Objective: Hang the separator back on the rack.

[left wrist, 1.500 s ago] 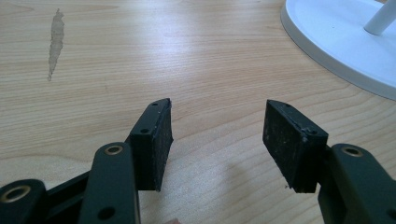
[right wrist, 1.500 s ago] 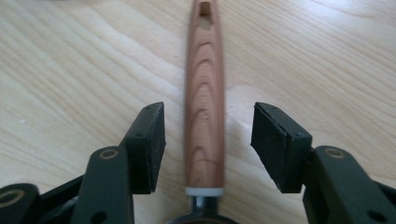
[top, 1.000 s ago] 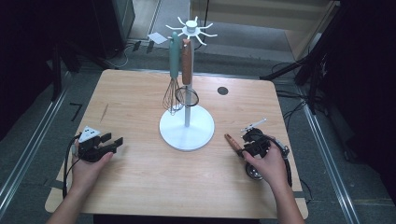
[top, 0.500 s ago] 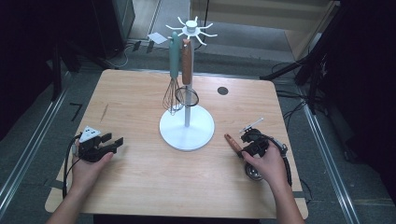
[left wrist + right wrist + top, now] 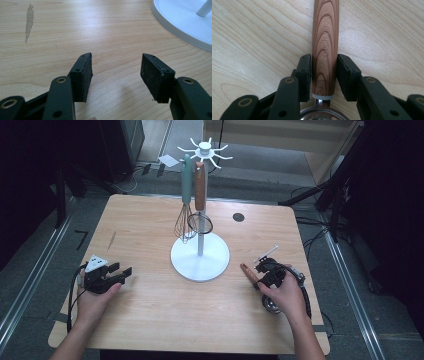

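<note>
right gripper [image 5: 323,75] jaws have just been closing around the wood-handled utensil [image 5: 325,37], lying flat on the table [image 5: 150,320] right of the stand [image 5: 200,255]; handle taken near its metal end, likely for hanging. left gripper [image 5: 116,72] is held open, empty.

My light wooden table [image 5: 150,320] carries the white round-based utensil stand [image 5: 200,257] near its middle, and a wood-handled strainer [image 5: 248,273] lying flat toward my right side, well apart from the stand.
</note>
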Demonstrator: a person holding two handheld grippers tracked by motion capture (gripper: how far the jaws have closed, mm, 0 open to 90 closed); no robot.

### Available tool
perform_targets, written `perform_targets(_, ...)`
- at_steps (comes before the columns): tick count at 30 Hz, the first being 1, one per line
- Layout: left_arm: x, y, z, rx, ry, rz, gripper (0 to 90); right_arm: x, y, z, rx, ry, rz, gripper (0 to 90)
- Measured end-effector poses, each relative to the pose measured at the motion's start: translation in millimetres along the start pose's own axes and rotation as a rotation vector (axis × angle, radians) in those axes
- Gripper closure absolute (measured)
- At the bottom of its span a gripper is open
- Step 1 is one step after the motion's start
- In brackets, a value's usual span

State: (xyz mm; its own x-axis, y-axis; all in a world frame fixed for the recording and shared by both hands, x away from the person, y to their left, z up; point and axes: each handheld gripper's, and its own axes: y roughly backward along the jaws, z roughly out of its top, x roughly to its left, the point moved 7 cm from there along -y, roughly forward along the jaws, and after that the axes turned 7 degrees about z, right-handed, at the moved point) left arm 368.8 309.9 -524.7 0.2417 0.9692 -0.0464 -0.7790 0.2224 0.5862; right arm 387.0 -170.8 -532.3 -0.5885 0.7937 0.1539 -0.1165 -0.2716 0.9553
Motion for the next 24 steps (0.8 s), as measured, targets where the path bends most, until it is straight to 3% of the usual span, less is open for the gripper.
perform_targets(14, -0.1, 0.0, -0.3, 0.004, -0.003, 0.001, 44.2, 2.0, -2.5, 2.1, 0.015, 0.011, -0.034, 68.2)
perform_targets(19, 0.1, -0.3, -0.5, 0.008, -0.003, 0.002, 44.4, 1.1, -2.4, 1.9, 0.018, -0.015, -0.027, 67.6)
perform_targets(24, 0.0, -0.1, -0.7, 0.01, -0.003, 0.003, 44.5, 1.4, -3.3, 6.1, 0.067, -0.042, -0.042, 68.9)
